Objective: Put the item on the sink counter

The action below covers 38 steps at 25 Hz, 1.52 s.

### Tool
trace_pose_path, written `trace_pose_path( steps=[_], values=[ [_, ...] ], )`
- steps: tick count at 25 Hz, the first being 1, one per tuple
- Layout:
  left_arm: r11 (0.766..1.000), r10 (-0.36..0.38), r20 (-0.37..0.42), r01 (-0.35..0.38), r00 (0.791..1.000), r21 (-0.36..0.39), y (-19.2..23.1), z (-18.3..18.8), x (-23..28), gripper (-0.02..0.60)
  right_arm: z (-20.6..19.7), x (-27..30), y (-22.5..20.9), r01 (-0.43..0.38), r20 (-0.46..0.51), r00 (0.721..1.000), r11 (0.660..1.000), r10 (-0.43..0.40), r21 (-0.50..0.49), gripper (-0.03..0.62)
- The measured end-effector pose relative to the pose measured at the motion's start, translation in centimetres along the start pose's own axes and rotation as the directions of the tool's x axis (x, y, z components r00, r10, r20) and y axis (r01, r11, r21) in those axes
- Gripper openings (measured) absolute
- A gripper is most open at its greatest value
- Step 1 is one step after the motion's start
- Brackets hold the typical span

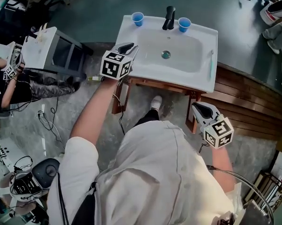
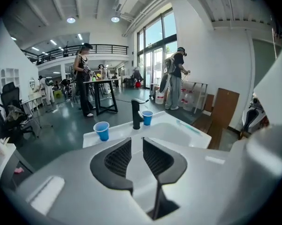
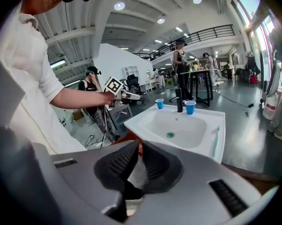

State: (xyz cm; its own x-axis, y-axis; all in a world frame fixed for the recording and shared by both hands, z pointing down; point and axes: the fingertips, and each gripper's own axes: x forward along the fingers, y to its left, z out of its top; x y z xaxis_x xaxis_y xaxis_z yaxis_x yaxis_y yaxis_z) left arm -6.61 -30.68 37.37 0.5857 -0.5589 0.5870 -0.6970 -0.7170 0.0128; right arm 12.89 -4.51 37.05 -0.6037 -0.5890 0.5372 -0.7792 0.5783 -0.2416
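The teal toothbrush point(image 1: 211, 64) lies flat on the right-hand rim of the white sink worktop point(image 1: 202, 82). Its long axis runs front to back along that edge, one end toward the wall side and the other toward the person. It is too thin in every view to tell which end carries the bristles. Neither gripper touches it. The left gripper point(image 1: 130, 46) hovers over the worktop's front left corner, its fingers point(image 2: 117, 158) apart with only the basin showing through the gap. The right gripper point(image 1: 199, 108) hangs off the front right corner, lower than the rim, its fingers point(image 3: 156, 162) nearly together with a thin slit between them and nothing caught in it. At the back, a black tap point(image 1: 169, 18) stands between two blue cups point(image 1: 138, 18). The person's white shirt point(image 1: 155, 172) hides the floor before the sink. Each gripper's cube point(image 1: 116, 65) bears black-and-white square markers.
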Motion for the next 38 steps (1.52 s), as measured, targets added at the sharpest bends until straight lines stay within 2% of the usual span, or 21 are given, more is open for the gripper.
trace_pose_path(
  steps=[6,14,24,29,31,34,38],
  values=[
    [0.991,-0.007,-0.088,0.019,0.996,0.131,6.3,1.8,6.2,0.079,2.5,3.7,-1.7,0.018,-0.017,1.000,0.999,-0.018,0.028,0.025],
    [0.951,-0.022,-0.223,0.089,0.975,0.296,10.8,1.7,13.6,0.098,3.8,6.2,-4.2,0.068,-0.048,0.997,0.994,-0.065,0.080,0.025],
    [0.864,0.017,-0.385,0.180,0.923,0.470,12.7,-1.2,19.9,0.100,3.9,7.4,-6.1,0.122,-0.067,0.991,0.983,-0.114,0.134,0.025],
    [0.841,0.057,-0.432,0.190,0.900,0.507,13.7,-2.4,21.4,0.092,3.7,7.4,-6.7,0.133,-0.070,0.990,0.981,-0.124,0.144,0.025],
    [0.836,0.076,-0.436,0.181,0.897,0.519,14.0,-2.6,21.7,0.029,3.4,7.2,-6.8,0.135,-0.072,0.990,0.980,-0.125,0.150,0.025],
    [0.835,0.085,-0.433,0.173,0.897,0.523,13.9,-2.6,21.4,0.026,3.2,7.0,-6.6,0.130,-0.071,0.990,0.981,-0.121,0.147,0.025],
    [0.843,0.074,-0.411,0.163,0.909,0.512,12.9,-2.1,19.9,0.025,3.0,6.3,-6.3,0.118,-0.064,0.992,0.984,-0.110,0.136,0.025]
  ],
)
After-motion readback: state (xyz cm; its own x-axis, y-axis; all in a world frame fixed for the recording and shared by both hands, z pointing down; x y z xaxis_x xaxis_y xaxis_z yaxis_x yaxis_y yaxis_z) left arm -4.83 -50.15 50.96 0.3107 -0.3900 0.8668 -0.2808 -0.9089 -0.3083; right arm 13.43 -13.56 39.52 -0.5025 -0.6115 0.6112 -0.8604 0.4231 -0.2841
